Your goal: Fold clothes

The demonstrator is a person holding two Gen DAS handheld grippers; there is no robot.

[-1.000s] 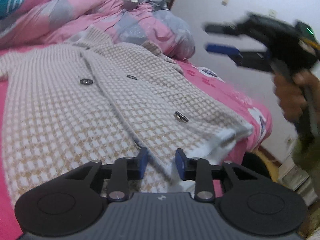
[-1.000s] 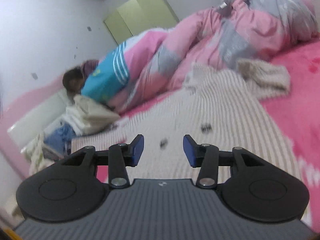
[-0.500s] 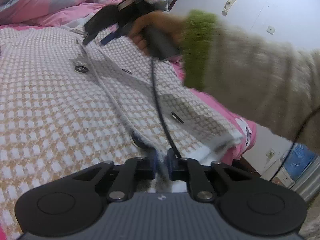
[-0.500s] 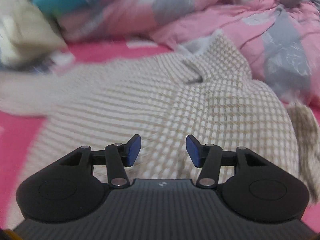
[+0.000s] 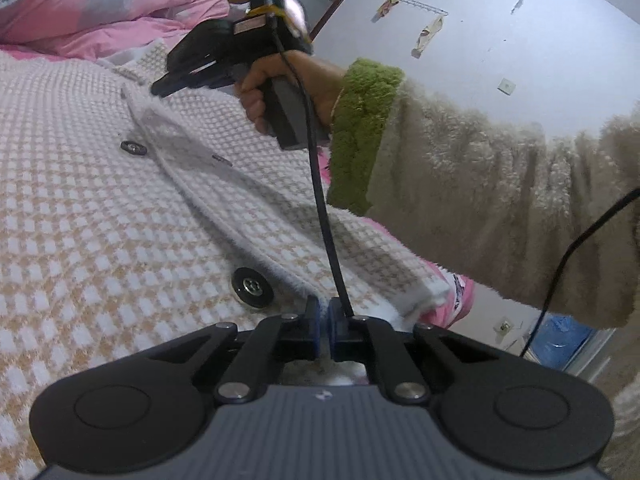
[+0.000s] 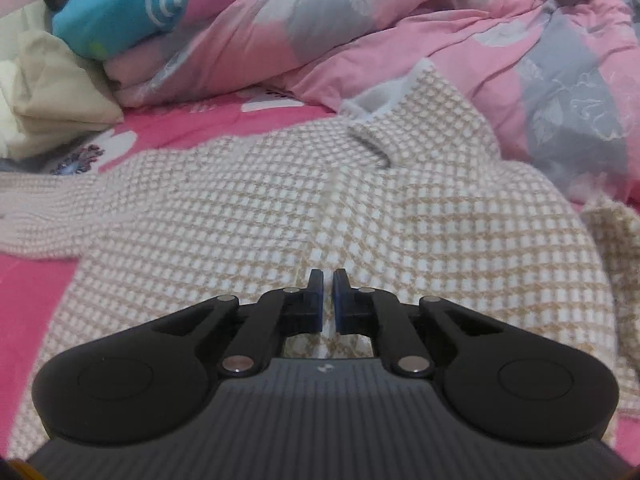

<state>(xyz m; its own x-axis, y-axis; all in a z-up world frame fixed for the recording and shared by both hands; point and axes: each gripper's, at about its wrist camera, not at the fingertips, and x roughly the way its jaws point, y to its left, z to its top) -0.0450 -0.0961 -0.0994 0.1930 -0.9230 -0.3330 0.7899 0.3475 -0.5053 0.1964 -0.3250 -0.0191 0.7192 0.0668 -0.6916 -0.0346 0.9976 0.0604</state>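
Observation:
A beige-and-white checked knit cardigan (image 5: 100,208) with dark buttons (image 5: 253,289) lies spread flat on the bed. My left gripper (image 5: 323,320) is shut on its front opening edge, close to the hem and just right of the lowest button. My right gripper (image 6: 328,300) is shut on the same front edge higher up, below the collar (image 6: 380,120). In the left wrist view the right gripper (image 5: 158,90) sits low on the cardigan, held by a hand (image 5: 280,80) in a fleecy sleeve with a green cuff. One cardigan sleeve (image 6: 48,216) stretches out to the left.
A bunched pink and grey quilt (image 6: 440,28) lies along the far side behind the collar, with a blue striped cloth (image 6: 116,12) and a cream pillow (image 6: 52,88) at the far left. The pink bedsheet (image 6: 36,300) ends at the bed's edge (image 5: 460,292). A black cable (image 5: 320,200) crosses the left view.
Both grippers went from open to shut on the cardigan's front edge. The right gripper swung in from the side and came down near the collar; the left moved forward onto the hem end.

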